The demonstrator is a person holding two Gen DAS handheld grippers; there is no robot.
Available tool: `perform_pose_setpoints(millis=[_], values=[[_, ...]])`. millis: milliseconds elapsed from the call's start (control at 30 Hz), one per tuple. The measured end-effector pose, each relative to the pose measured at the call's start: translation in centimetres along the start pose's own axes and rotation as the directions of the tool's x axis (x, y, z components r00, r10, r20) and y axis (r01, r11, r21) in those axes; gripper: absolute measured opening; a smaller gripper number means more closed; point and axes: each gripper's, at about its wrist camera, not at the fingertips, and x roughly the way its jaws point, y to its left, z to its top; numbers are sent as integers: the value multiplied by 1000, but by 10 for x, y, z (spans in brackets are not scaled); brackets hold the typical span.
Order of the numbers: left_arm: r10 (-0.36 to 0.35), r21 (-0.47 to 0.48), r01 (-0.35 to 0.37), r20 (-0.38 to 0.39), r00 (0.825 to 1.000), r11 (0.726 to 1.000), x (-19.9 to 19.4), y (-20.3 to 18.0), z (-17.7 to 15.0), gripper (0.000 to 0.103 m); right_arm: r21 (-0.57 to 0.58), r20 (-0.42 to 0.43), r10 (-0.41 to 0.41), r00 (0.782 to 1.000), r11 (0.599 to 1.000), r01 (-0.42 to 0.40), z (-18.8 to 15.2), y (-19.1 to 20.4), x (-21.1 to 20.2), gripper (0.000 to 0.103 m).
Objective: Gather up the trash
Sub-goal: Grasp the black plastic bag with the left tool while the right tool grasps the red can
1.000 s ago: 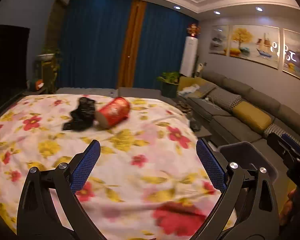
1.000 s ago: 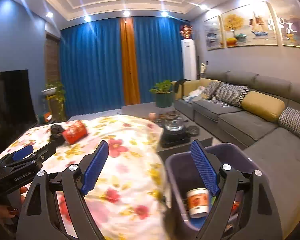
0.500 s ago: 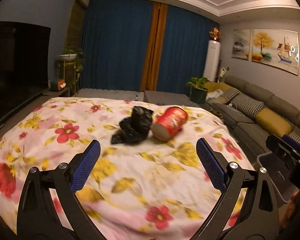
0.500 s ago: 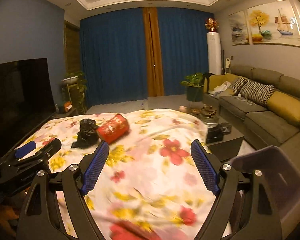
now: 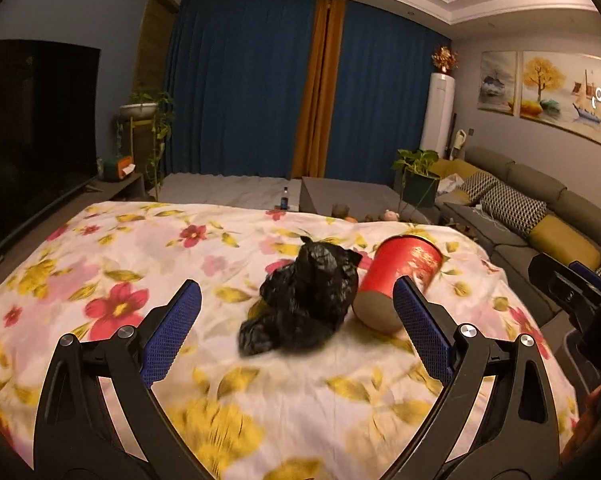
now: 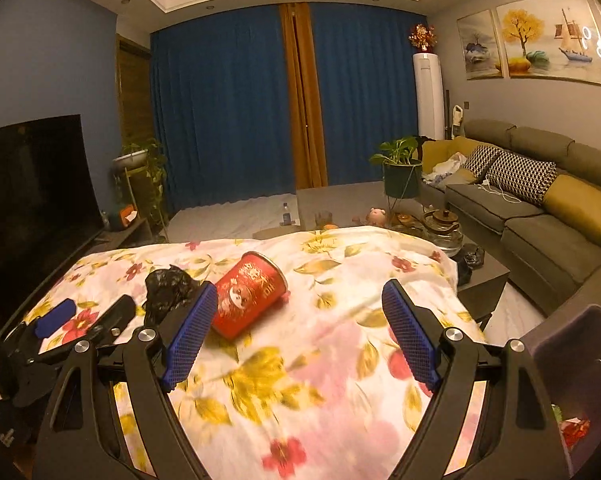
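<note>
My left claw (image 5: 296, 322) is spread wide and empty, with the crumpled black bag (image 5: 304, 306) lined up in the gap between its fingers, because that looks like the piece I mean to take next. The bag lies on the flowered cloth of the counter (image 5: 100, 248), toward the far right corner, touching the red cup (image 5: 400, 276) that has tipped onto its side next to it. My right claw (image 6: 298, 330) is also spread and carries nothing; it hangs over the near right edge, close to the grey bin (image 6: 572, 360) beside the counter, where some trash already sits. Compared with a second ago, both views have swung away from the bin toward the bag and cup, which now loom nearer.
</note>
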Motion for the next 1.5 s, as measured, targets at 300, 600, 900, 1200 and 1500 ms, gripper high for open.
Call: perform_pose_setpoints(millis=[300, 600, 900, 1200, 1500], values=[[-54, -42, 50, -126, 991, 998, 58, 9, 1, 64, 3, -62, 8, 998, 1000, -7, 5, 13, 48, 82], [-137, -103, 122, -152, 979, 987, 67, 18, -10, 9, 33, -146, 29, 989, 999, -25, 6, 31, 87, 82], [-42, -170, 28, -79, 996, 985, 37, 42, -10, 4, 33, -187, -16, 982, 999, 22, 6, 51, 119, 82], [-38, -174, 26, -67, 997, 984, 32, 49, -15, 4, 25, -249, -42, 968, 998, 50, -2, 61, 147, 69], [-42, -192, 27, -73, 996, 981, 33, 52, -20, 4, 15, -265, -24, 964, 999, 29, -6, 63, 150, 56]])
